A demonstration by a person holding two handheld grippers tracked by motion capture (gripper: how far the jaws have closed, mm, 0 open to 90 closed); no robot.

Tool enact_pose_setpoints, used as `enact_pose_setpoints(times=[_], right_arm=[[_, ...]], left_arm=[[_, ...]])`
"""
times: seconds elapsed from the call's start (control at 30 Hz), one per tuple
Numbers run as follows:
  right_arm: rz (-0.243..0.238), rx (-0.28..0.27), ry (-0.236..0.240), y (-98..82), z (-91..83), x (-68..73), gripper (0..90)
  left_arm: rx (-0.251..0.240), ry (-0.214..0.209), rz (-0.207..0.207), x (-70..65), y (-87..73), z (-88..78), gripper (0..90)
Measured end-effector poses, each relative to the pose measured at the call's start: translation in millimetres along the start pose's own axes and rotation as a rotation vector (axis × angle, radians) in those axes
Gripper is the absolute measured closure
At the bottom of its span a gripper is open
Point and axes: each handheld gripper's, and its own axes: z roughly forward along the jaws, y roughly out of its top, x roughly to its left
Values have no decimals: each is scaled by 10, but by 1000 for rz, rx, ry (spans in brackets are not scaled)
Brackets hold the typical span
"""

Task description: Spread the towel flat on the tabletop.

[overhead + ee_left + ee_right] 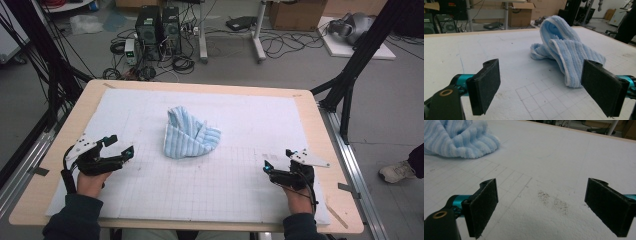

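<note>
- The towel, pale blue with white stripes, lies crumpled in a heap near the middle of the white gridded mat, one fold standing up at its far side, the rest slumped toward the right.
- In the left gripper view the towel sits ahead and slightly right of the jaws, its white-edged hem hanging down toward the near side; nothing touches it.
- The left gripper rests at the near left of the mat, well apart from the towel, jaws spread wide with nothing between them.
- The right gripper sits at the near right, also well apart, jaws likewise spread and empty; in its own view the towel lies off to the far left.
- Judged from this, the work is at its start: both hands wait before the reach.
- The next move likely calls for each gripper to travel inward to the heap and find a hem or corner to pinch, so the cloth can be pulled flat.
- The corners are buried in folds, so picking a single layer may take care.
</note>
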Motion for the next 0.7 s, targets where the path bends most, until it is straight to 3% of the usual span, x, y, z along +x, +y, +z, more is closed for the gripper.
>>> enact_pose_setpoints(times=[0.47, 0.7], right_arm=[[-22, 9, 3, 11, -31, 74, 107], [0, 10, 2, -4, -44, 64, 106]], left_arm=[[24, -69, -7, -56, 42, 59, 161], [45, -120, 16, -125, 151, 156, 180]])
